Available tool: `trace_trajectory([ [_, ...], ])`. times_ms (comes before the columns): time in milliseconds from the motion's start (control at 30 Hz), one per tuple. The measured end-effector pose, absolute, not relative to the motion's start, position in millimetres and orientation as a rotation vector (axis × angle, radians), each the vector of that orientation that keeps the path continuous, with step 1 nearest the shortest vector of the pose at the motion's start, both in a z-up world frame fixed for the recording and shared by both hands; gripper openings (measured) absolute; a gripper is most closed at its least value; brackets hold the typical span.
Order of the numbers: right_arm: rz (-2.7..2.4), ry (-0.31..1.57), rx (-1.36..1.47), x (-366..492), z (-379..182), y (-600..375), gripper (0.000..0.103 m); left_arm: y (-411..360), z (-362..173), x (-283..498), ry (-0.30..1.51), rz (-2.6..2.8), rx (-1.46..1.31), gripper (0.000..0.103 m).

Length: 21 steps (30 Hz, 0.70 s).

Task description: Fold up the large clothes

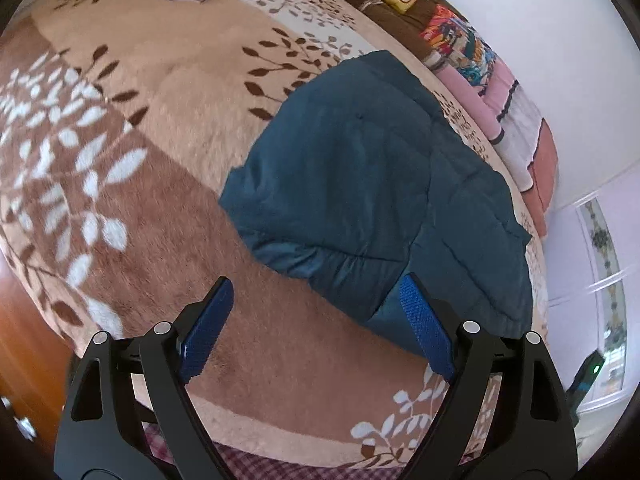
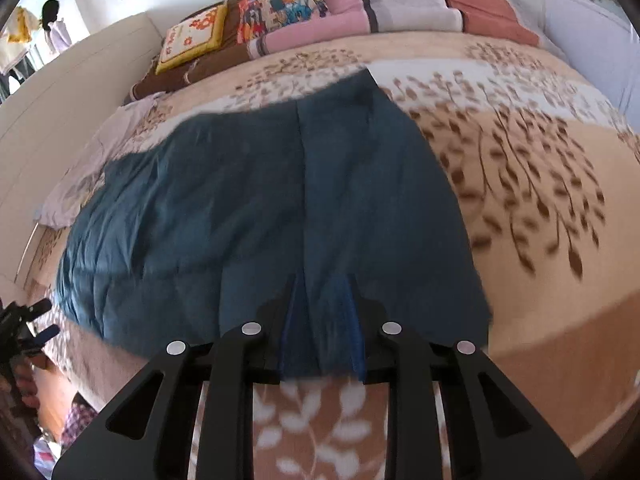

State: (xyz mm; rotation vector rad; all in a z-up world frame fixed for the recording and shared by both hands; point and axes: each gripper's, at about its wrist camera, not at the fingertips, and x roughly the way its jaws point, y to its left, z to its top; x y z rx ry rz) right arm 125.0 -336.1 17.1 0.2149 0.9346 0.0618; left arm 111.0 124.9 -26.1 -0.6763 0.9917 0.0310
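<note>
A large dark teal quilted garment (image 1: 372, 184) lies folded on the bed's brown and beige leaf-patterned blanket (image 1: 132, 168). My left gripper (image 1: 316, 292) is open and empty, hovering just short of the garment's near edge, its right fingertip over the fabric. In the right wrist view the garment (image 2: 248, 200) spreads wide across the bed. My right gripper (image 2: 324, 284) is nearly closed with the garment's near edge pinched between its blue pads.
Pillows and folded bedding (image 2: 360, 4) line the head of the bed. A white cloth (image 2: 84, 168) lies at the garment's left, next to a cream wall panel. The left gripper (image 2: 36, 328) shows at the far left of the right wrist view.
</note>
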Motion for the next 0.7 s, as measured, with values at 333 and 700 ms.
trace_trajectory([
  [333, -0.037, 1.05, 0.188, 142, -14, -349, 0.024, 114, -48, 148, 0.988, 0.069, -0.699, 0.084],
  [700, 0.173, 0.944, 0.13, 154, 39, -279, 0.024, 113, -49, 132, 0.958, 0.099, -0.679, 0.085],
])
